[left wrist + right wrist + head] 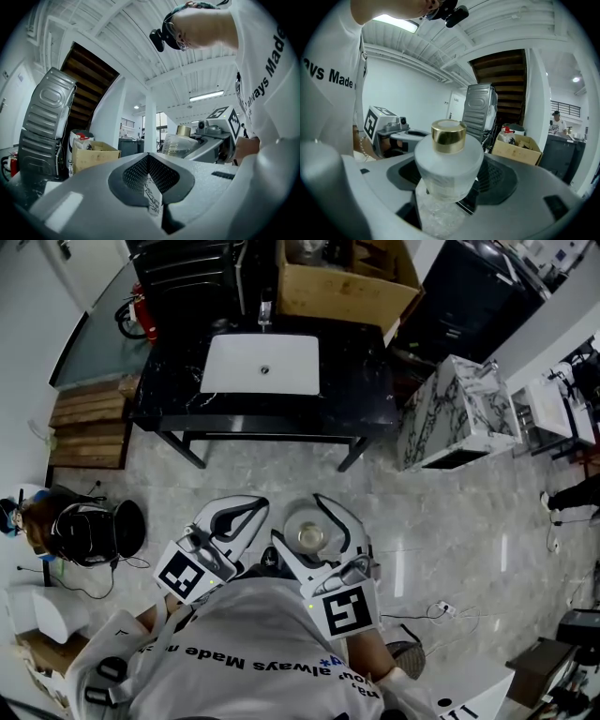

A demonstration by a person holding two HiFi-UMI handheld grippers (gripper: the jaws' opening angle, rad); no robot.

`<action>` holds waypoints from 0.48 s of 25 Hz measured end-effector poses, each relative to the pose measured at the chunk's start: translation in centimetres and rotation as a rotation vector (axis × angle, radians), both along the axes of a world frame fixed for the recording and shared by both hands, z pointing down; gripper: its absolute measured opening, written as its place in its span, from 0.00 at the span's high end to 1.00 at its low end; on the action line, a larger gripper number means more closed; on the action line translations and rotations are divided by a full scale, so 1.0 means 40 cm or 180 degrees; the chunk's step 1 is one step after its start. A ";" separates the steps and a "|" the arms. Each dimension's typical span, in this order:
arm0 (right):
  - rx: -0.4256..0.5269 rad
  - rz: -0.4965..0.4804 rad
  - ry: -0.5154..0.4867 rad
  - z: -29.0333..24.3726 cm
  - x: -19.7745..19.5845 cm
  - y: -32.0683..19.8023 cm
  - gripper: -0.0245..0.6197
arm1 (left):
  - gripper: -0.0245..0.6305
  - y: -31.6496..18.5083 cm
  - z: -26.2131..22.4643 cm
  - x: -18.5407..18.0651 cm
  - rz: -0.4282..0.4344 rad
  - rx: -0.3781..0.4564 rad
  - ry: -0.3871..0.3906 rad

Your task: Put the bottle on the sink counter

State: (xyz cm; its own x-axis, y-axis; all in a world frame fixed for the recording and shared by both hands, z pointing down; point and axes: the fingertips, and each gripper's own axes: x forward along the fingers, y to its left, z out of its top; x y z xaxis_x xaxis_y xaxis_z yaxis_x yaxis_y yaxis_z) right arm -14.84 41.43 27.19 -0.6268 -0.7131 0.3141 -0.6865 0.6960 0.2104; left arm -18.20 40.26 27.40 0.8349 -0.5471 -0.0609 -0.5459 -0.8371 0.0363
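My right claw (pixel 451 190) is clamped on a gold-capped frosted bottle (pixel 449 157); my left claw (pixel 149 186) is pressed together. The sink counter (pixel 361 381) lies well ahead.

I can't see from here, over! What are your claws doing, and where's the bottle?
Left claw shut, empty. Right claw shut on bottle. Sink counter ahead, cardboard box at its back.

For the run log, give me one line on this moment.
right gripper: shut on bottle | left gripper: shut, empty | bottle: upright, gold cap up | counter: ahead, bottle not yet on it
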 end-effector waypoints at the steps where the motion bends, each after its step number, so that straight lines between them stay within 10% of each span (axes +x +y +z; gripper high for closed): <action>1: 0.0002 0.0006 -0.0006 0.002 0.010 -0.014 0.45 | 0.96 -0.015 0.001 0.011 0.0007 0.0001 0.0002; 12: 0.0011 0.0066 -0.0022 0.001 0.213 -0.243 0.45 | 0.96 -0.246 -0.003 0.212 0.0025 -0.0002 0.0016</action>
